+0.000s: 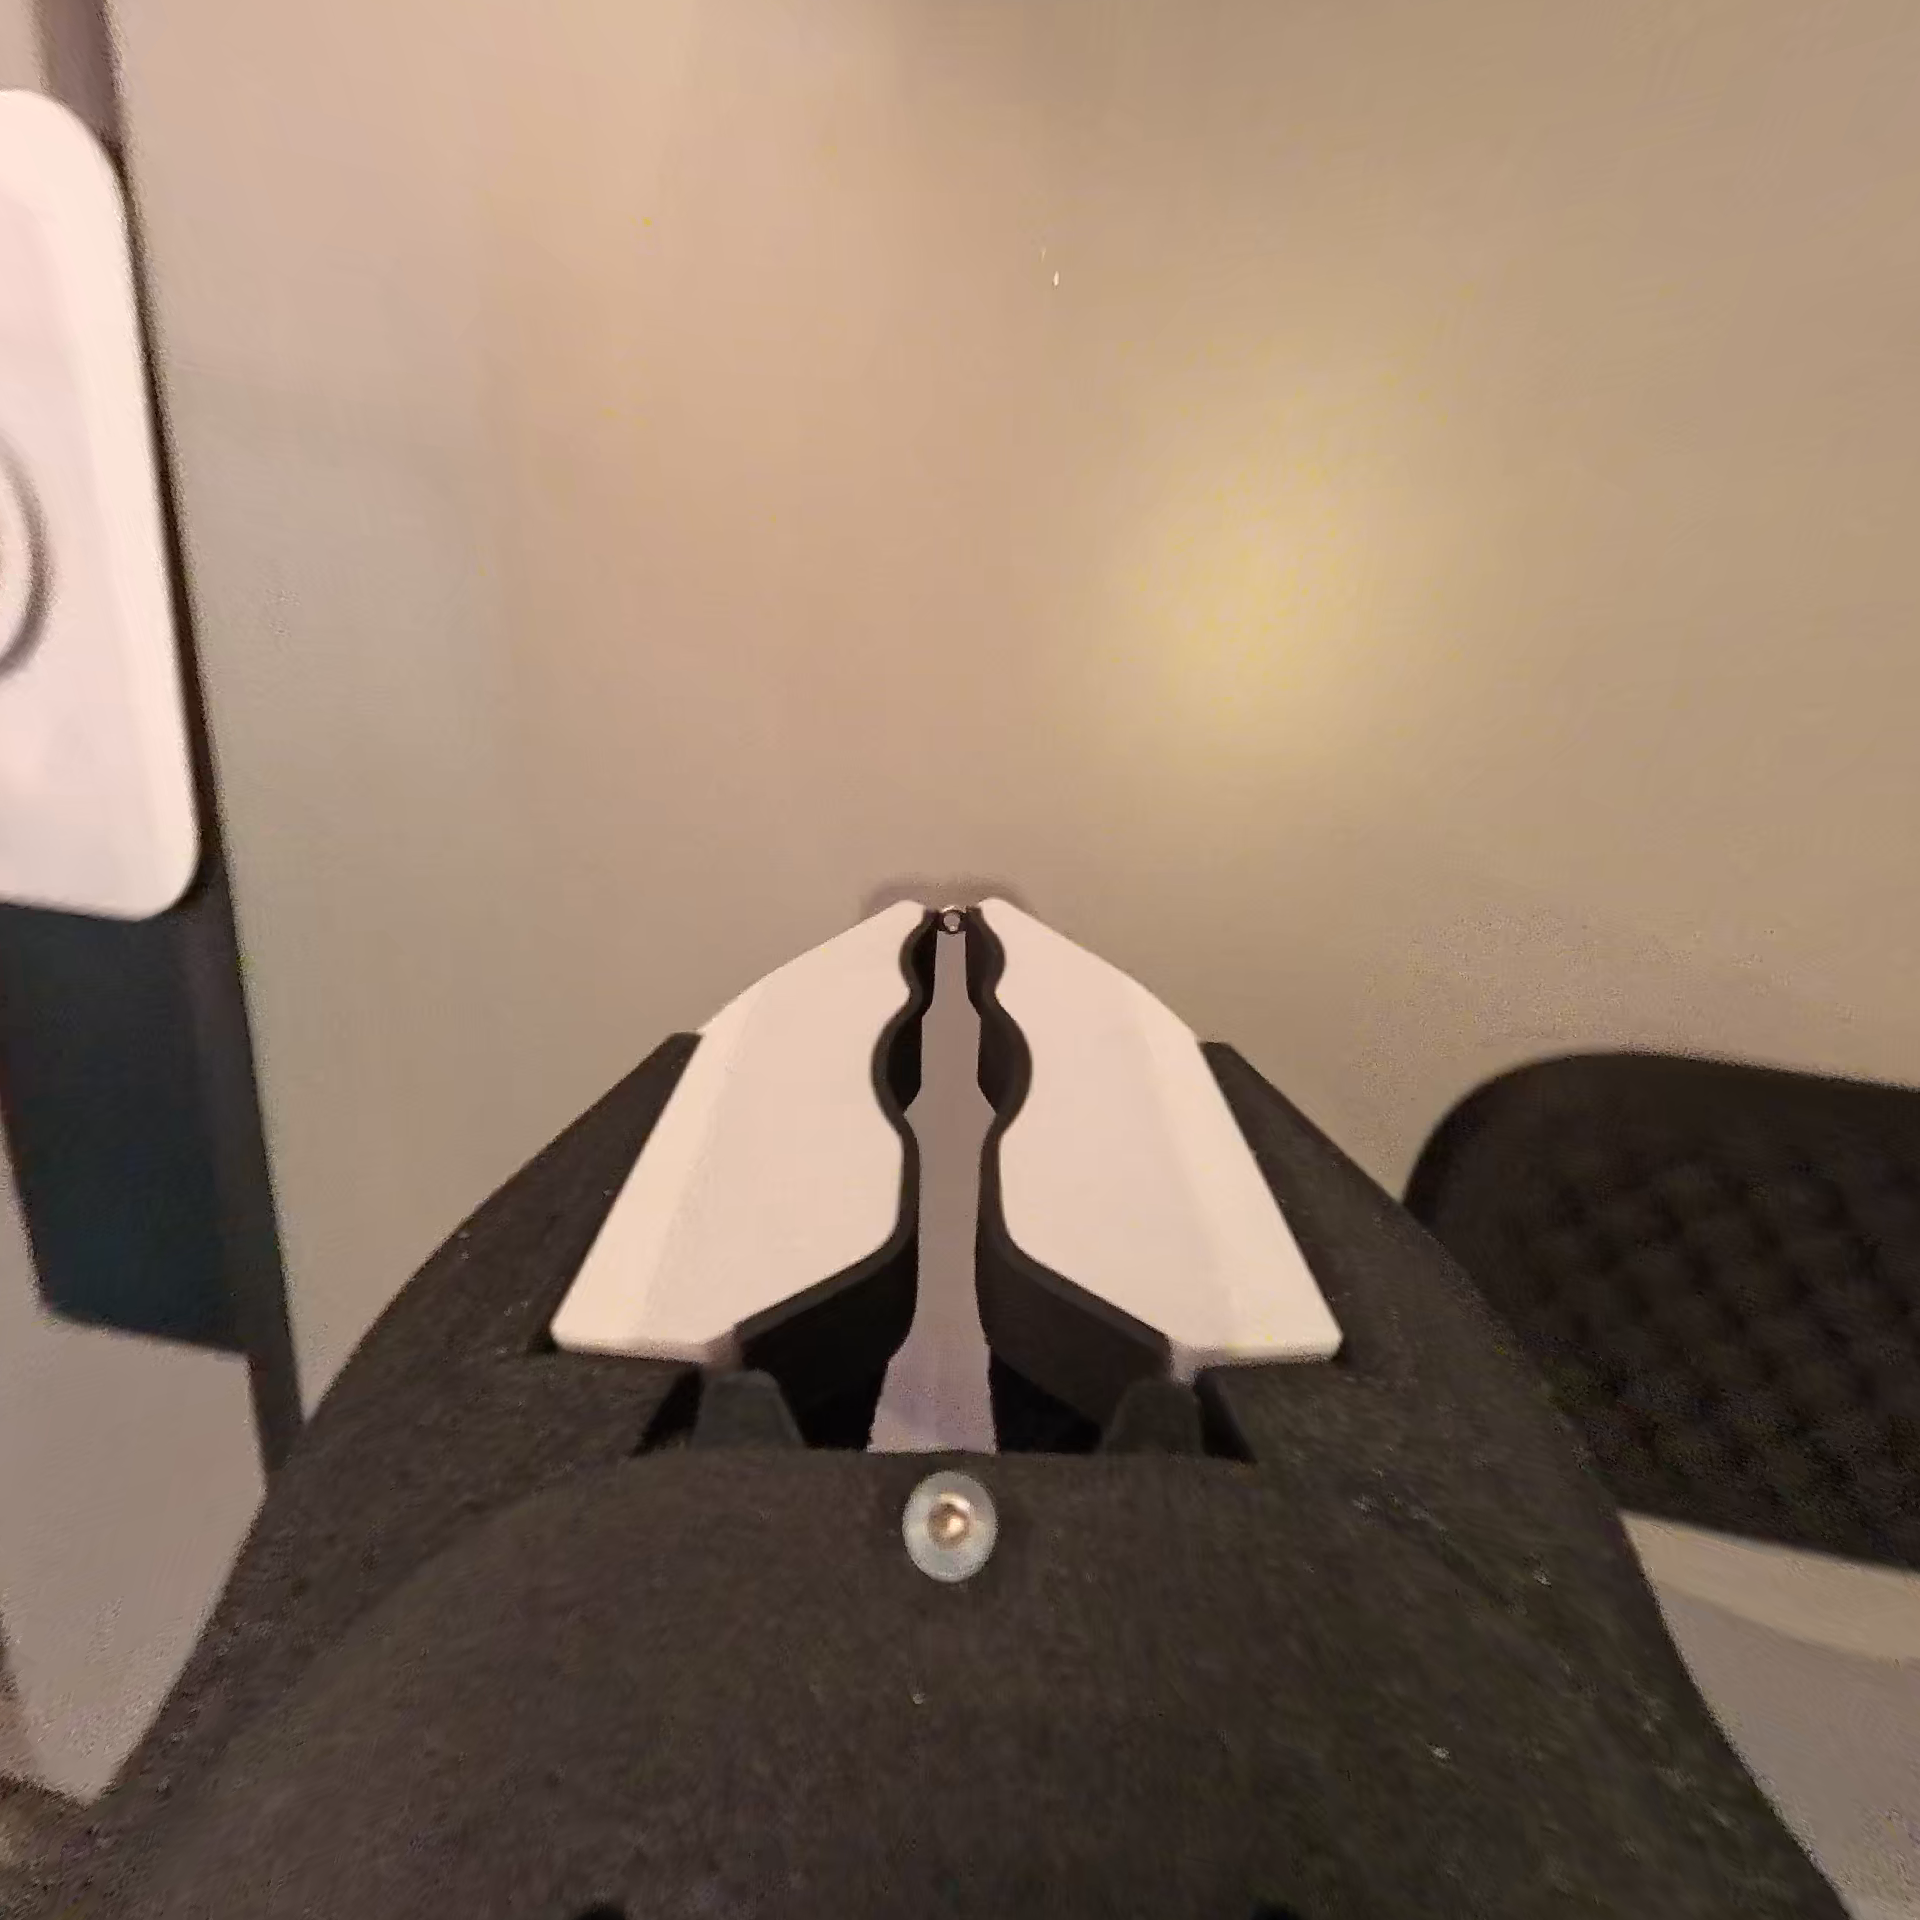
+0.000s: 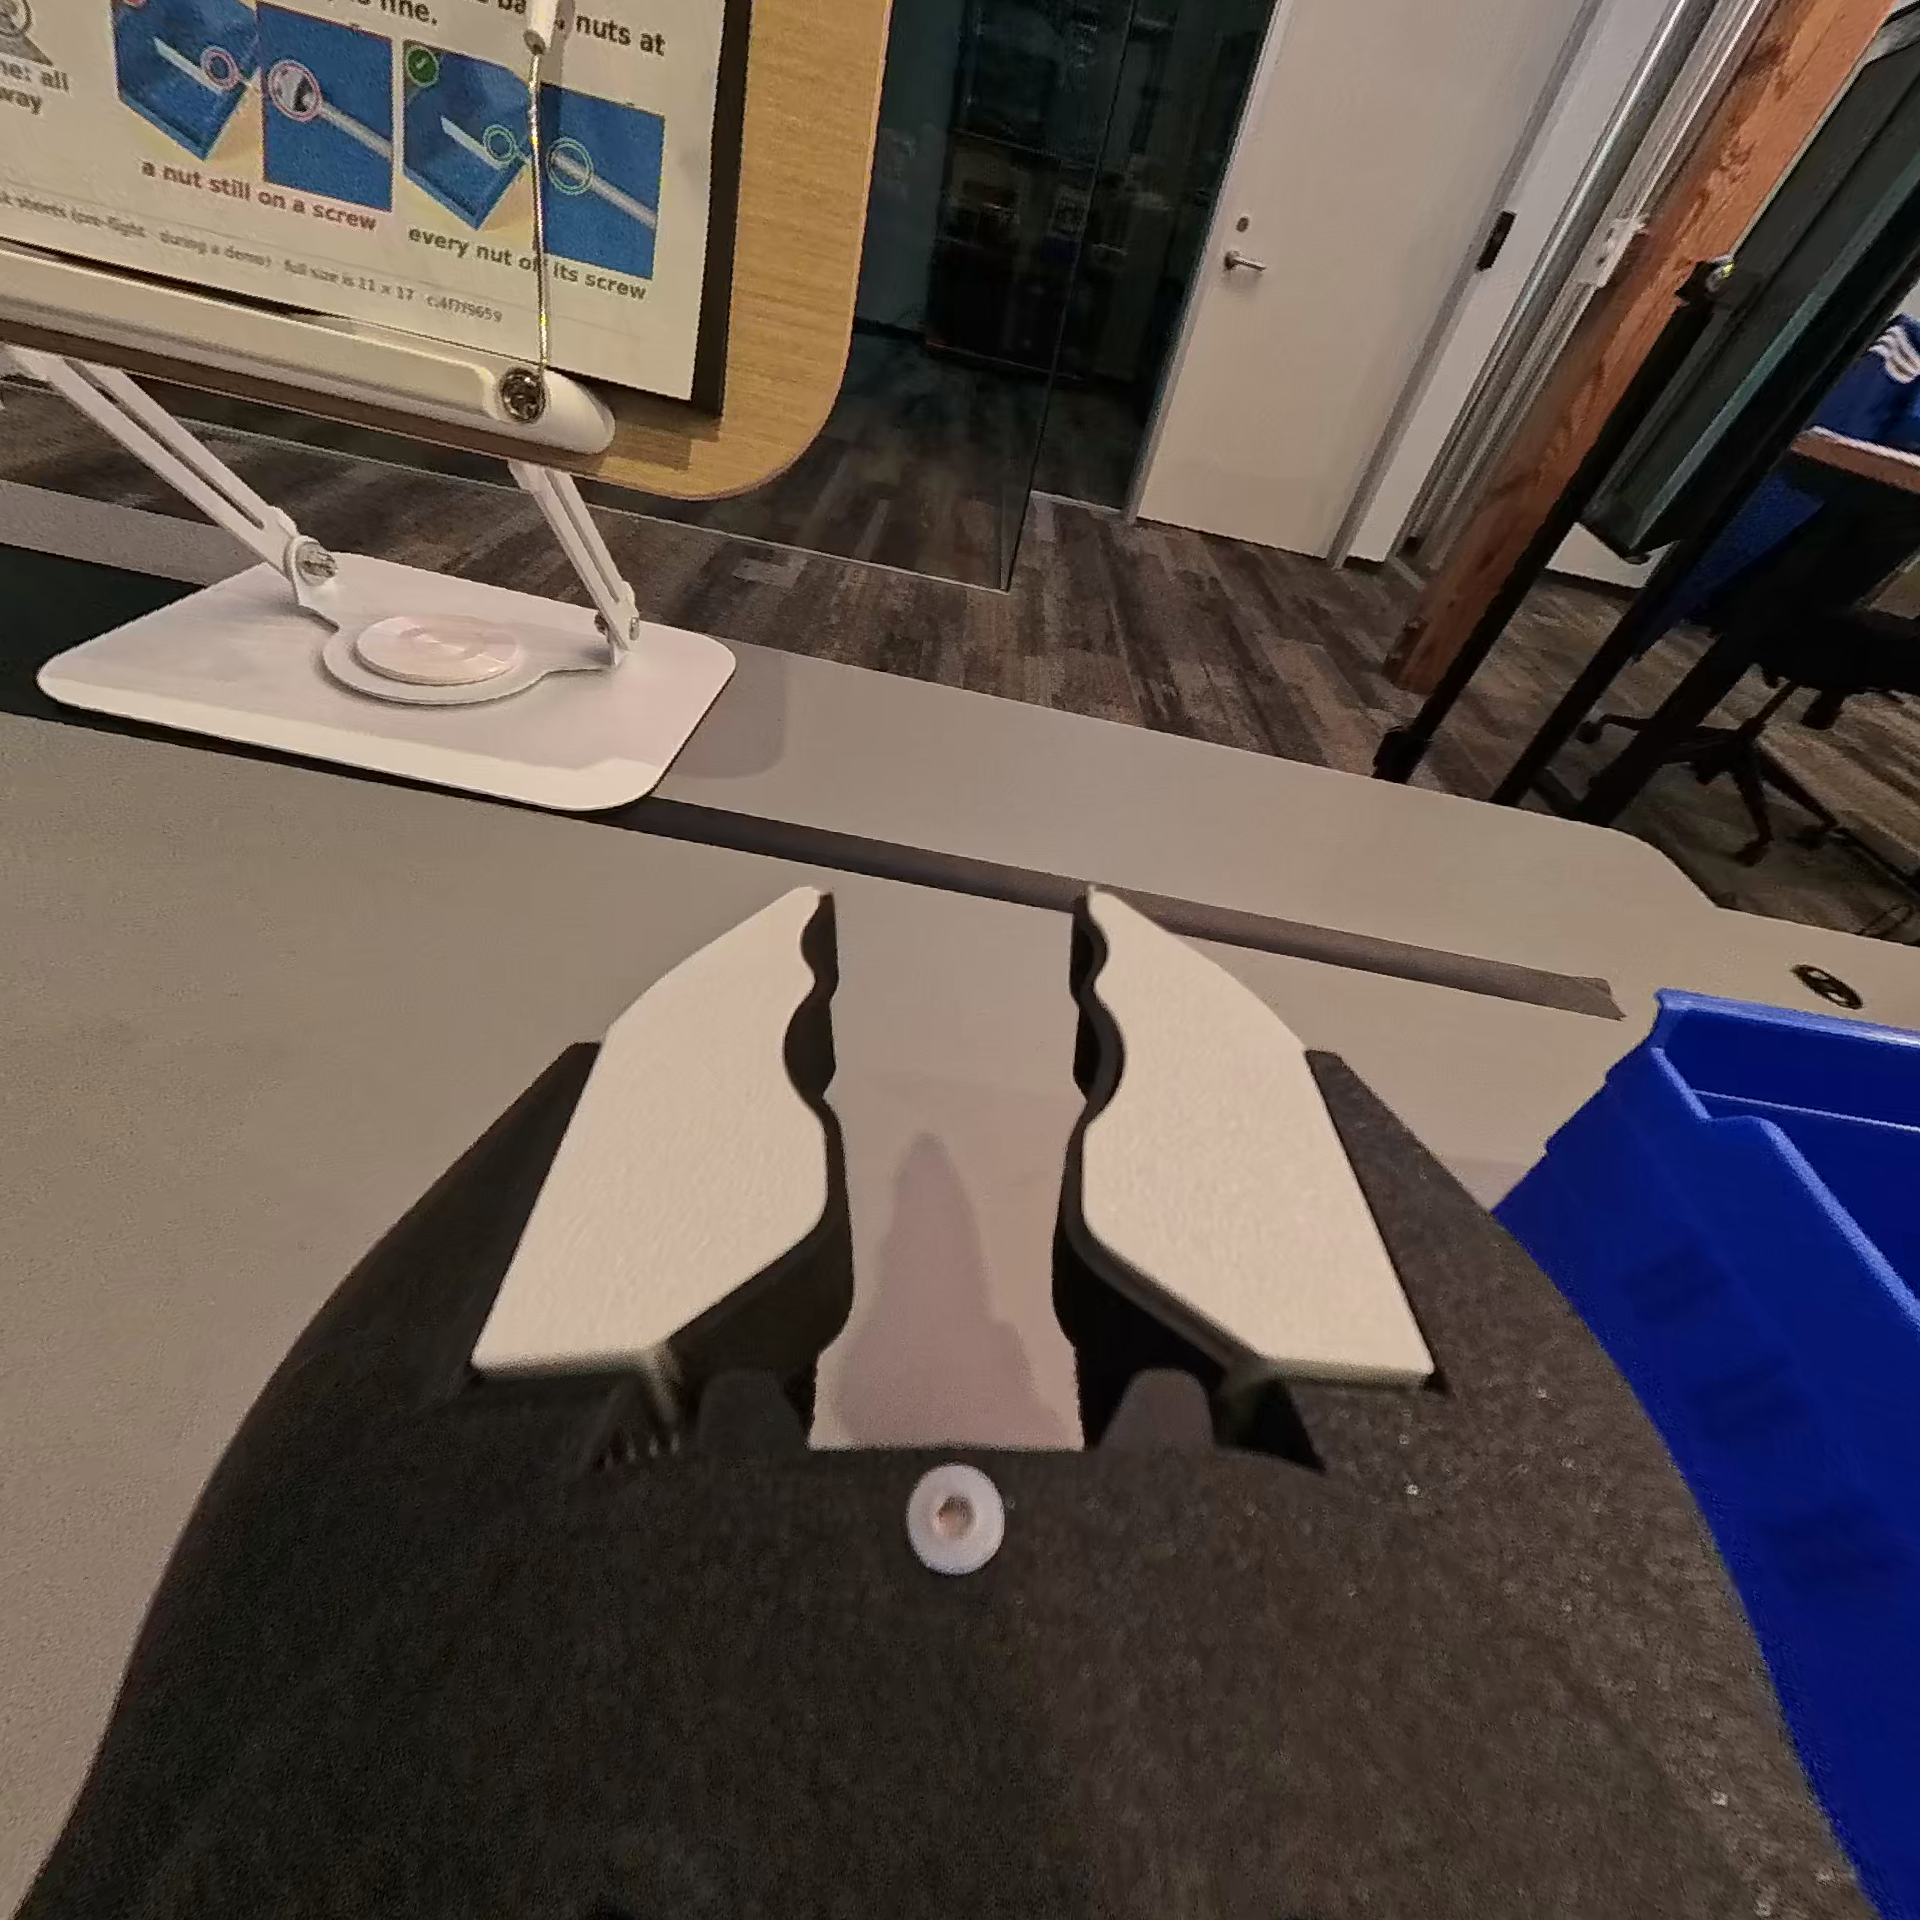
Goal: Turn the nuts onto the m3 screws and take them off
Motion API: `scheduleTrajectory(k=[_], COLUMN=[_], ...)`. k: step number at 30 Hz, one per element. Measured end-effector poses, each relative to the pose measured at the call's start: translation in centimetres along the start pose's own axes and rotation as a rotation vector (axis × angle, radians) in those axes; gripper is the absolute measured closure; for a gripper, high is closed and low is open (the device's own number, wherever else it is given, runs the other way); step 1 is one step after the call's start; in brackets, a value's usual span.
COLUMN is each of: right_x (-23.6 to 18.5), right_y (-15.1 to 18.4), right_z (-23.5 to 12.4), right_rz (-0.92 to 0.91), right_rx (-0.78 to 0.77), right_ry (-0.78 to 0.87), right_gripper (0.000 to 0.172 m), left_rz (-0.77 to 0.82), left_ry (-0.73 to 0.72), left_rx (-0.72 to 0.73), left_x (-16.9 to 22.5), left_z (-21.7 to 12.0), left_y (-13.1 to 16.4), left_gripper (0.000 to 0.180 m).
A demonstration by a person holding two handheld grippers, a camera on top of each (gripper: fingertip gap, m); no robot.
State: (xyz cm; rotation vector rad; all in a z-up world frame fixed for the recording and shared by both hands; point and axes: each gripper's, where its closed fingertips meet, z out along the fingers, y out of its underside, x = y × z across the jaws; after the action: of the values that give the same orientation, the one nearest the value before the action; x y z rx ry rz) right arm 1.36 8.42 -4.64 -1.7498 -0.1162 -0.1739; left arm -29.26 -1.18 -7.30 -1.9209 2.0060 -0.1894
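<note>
One nut (image 1: 951, 917), one blue bin (image 2: 1714, 1195), one stand (image 2: 395, 707).

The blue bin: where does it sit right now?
In the right wrist view, the blue bin sits on the grey table at the right edge, just right of the open right claw.

The left gripper (image 1: 952, 916) points steeply down at the grey table (image 1: 935, 520), its white fingers (image 1: 821, 1091) drawn nearly together at the tips, pinching a tiny metal ring (image 1: 952, 917) just above that table. The right gripper (image 2: 951, 904) hovers over the same table, angled forward, fingers spread wide and holding nothing.
</note>
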Motion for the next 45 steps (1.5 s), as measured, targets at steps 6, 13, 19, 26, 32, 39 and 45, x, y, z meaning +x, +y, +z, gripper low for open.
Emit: scheduleTrajectory(k=[6, 13, 19, 26, 32, 39, 45], right_x=[-0.5, 0.0, 0.4, 0.3, 0.4, 0.5, 0.5], right_y=[0.0, 0.2, 0.2, 0.2, 0.2, 0.3, 0.4], right_z=[0.2, 0.3, 0.3, 0.4, 0.3, 0.4, 0.4], right_rz=[-0.011, 0.03, 0.057, 0.062, 0.068, 0.071, 0.065], right_rx=[-0.002, -0.01, -0.004, -0.008, -0.008, -0.009, -0.013], right_ry=[-0.023, -0.031, -0.031, -0.041, -0.041, -0.04, -0.039], right_gripper=[0.129, 0.129, 0.129, 0.129, 0.129, 0.129, 0.129], left_rz=[0.006, 0.011, 0.045, 0.045, 0.039, 0.039, 0.045], left_ry=[0.011, 0.04, 0.055, 0.063, 0.075, 0.084, 0.083], left_rx=[-0.063, -0.089, -0.11, -0.111, -0.11, -0.113, -0.103], left_x=[-1.0, -0.7, -0.4, -0.4, -0.4, -0.3, -0.4], left_z=[4.9, 7.8, 9.3, 9.5, 9.6, 9.8, 9.8], left_y=[-1.4, -2.1, -3.0, -3.3, -3.2, -3.1, -3.1], left_gripper=[0.175, 0.175, 0.175, 0.175, 0.175, 0.175, 0.175])
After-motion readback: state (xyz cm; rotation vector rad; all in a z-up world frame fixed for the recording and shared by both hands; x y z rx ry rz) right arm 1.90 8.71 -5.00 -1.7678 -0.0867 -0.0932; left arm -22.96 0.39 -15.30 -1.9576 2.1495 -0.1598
